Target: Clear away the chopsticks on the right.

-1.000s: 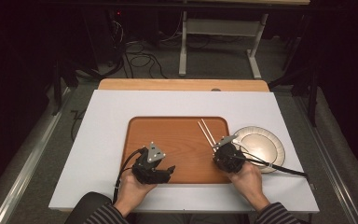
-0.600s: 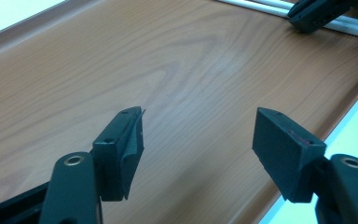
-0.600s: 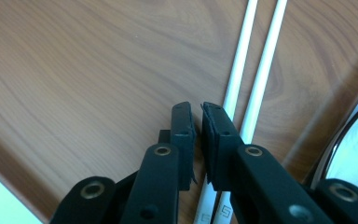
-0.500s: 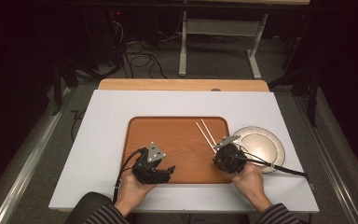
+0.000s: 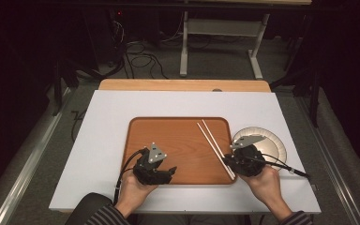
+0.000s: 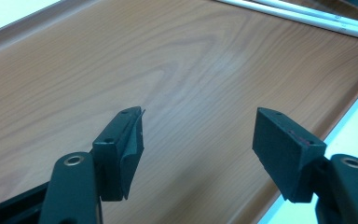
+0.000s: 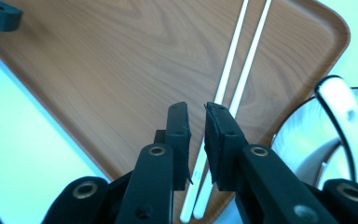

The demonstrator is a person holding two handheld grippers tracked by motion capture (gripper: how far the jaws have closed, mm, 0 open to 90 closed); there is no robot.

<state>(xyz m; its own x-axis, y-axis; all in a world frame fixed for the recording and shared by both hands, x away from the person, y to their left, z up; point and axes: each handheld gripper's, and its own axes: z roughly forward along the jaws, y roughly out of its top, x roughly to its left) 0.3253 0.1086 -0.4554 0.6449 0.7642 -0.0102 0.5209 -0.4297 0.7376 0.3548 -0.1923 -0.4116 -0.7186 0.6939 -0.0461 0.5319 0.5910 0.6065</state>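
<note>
Jaws of our left gripper stood wide apart with nothing between them, hovering low over the bare wood grain of the brown tray. From the high view we saw that left gripper at the tray's near edge, toward its left half, our left hand behind it and its cable looping off toward the near side.

Our right gripper had its jaws drawn narrow, a thin gap left between them; we could not tell whether they pinched anything. Just past them lay the two white chopsticks, side by side on the tray, their near ends running under the jaws at the tray's rim. In the high view the chopsticks ran diagonally across the tray's right part, their near ends by our right gripper at the near right corner.

Beside the tray on the white tabletop sat a round silvery plate, partly covered by the right gripper's body and our right hand.
</note>
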